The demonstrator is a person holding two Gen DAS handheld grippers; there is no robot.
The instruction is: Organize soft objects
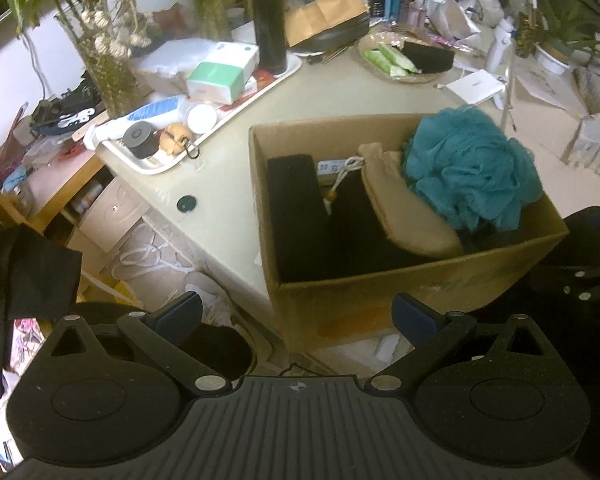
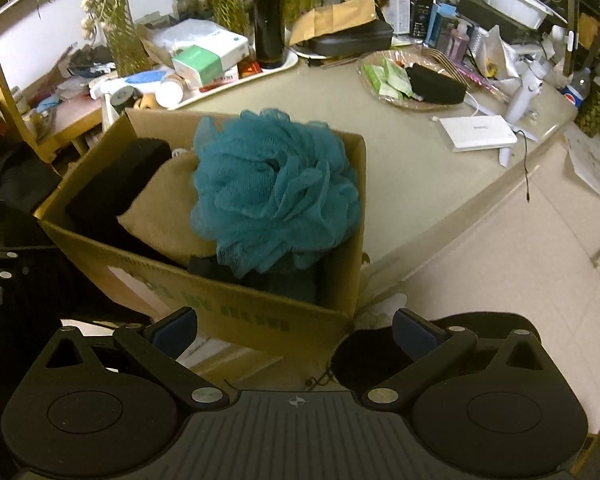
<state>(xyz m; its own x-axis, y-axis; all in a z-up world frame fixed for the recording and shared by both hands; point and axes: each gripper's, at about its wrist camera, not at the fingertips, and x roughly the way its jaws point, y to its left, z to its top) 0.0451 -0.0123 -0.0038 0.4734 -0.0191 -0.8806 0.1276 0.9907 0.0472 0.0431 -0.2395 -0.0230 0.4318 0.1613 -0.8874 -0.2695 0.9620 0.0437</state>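
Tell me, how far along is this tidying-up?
Mostly done, it seems: the teal bath pouf, tan pouch and black foam sit in the cardboard box. Both grippers are open, empty. A black soft item remains in the wicker tray.

One cardboard box on the surface, holding one teal bath pouf, one beige drawstring pouch and at least two black soft pieces; beyond it one black flask, one white tray, one wicker dish
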